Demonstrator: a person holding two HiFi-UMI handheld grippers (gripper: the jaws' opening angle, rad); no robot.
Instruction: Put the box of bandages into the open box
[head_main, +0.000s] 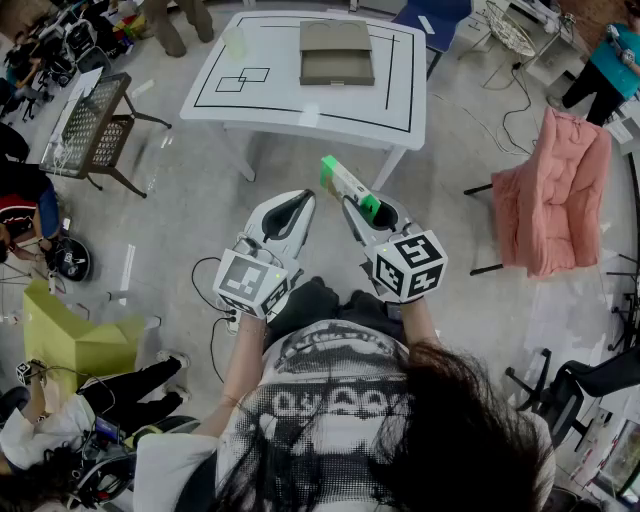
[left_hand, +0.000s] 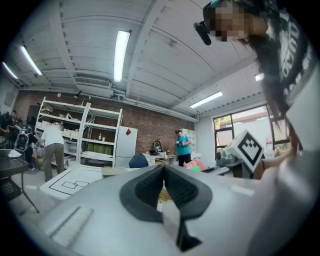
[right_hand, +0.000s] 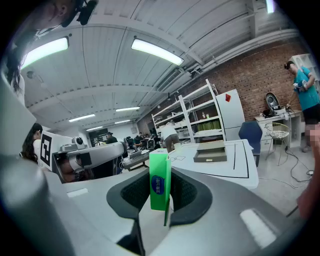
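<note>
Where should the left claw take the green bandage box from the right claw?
Grip the free far end of the green bandage box, coming from its left side. The right claw clamps only its near end, so the long box sticks out bare beyond the jaws.

White desk with black outlined rectangles, standing on a grey floor, an open grey-brown box lying near its far edge
</note>
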